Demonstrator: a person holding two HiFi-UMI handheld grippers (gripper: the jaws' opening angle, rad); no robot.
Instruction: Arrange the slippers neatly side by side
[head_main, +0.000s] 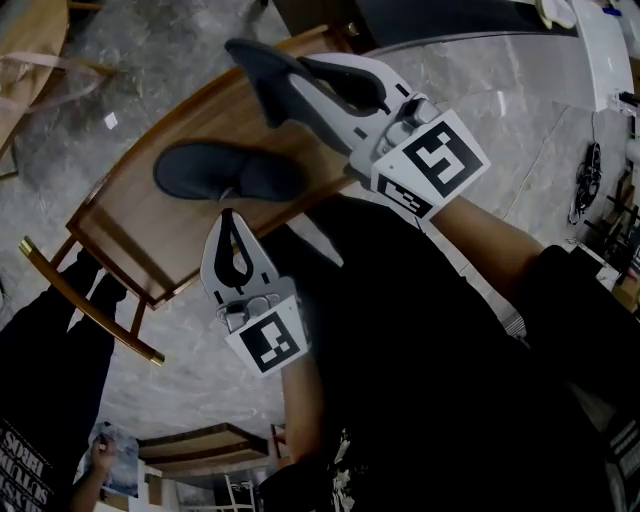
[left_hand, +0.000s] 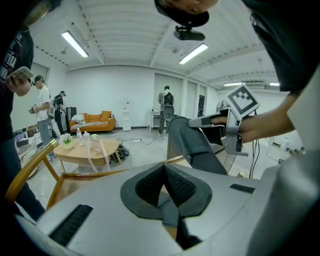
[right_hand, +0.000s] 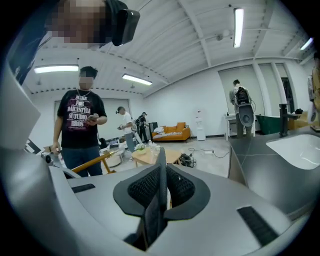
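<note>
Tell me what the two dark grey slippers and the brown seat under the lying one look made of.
Lying dark grey slipper and held dark grey slipper, clamped in the right gripper: probably soft felt or fabric, matte, with no shine anywhere. The held one shows a thin edge.
Brown seat: likely wood with a smooth finish, given its warm even brown and raised rim.
</note>
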